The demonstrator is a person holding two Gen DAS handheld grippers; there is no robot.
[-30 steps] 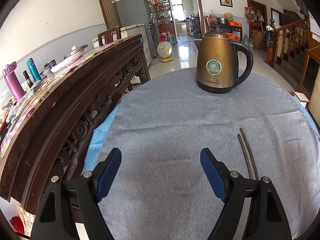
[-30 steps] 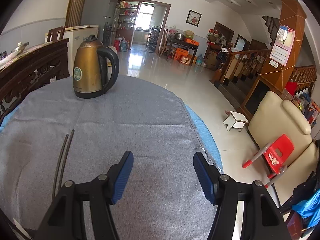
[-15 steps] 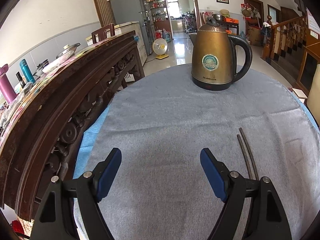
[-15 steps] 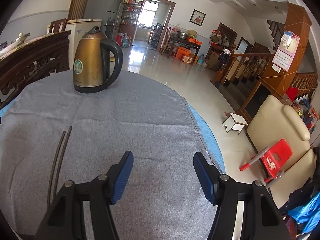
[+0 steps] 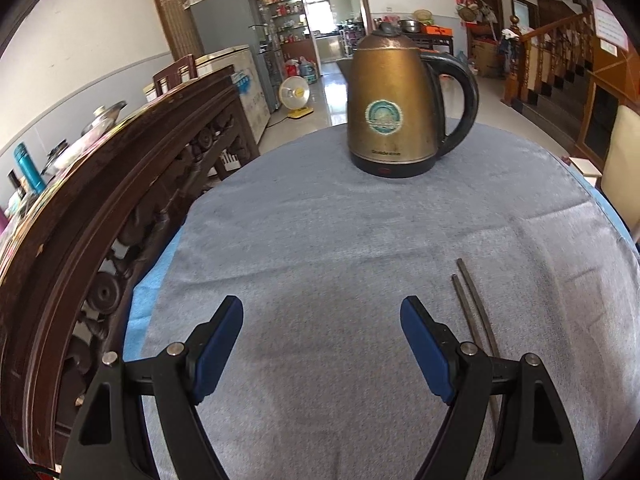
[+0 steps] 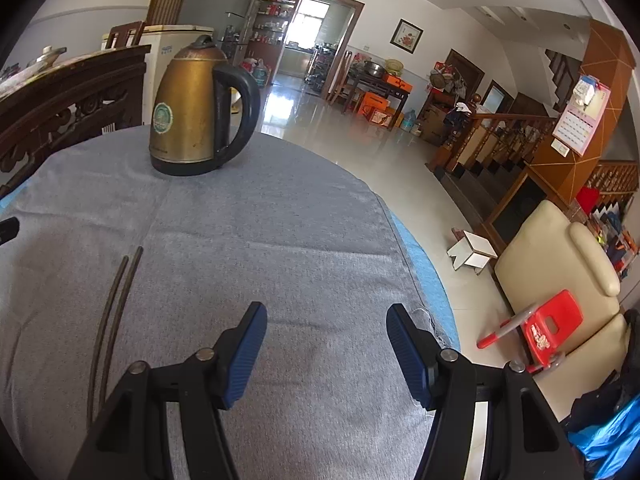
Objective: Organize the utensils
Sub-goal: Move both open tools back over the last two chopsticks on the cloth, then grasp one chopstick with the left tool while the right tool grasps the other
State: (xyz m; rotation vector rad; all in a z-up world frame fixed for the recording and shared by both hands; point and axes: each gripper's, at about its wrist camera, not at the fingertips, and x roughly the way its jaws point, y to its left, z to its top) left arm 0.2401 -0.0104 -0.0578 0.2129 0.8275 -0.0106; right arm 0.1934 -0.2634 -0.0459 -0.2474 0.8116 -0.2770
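A pair of dark chopsticks (image 5: 474, 308) lies side by side on the grey cloth (image 5: 320, 240), just right of my left gripper (image 5: 322, 316); their near ends are hidden behind its right finger. That gripper hangs open over bare cloth with nothing between its blue pads. In the right wrist view the same chopsticks (image 6: 116, 312) lie to the left of my right gripper (image 6: 326, 320), which also stands open and empty near the cloth's right edge.
A brass-coloured electric kettle (image 5: 394, 108) with a black handle stands at the far side of the table (image 6: 424, 276). A carved dark wooden sideboard (image 5: 100, 208) runs along the left. Beyond the right edge are a cream chair (image 6: 560, 280) and a red stool (image 6: 548, 328).
Both grippers have moved forward and slightly down over the cloth, so the kettle looms larger and closer. Jaw openings are unchanged and the chopsticks have not moved.
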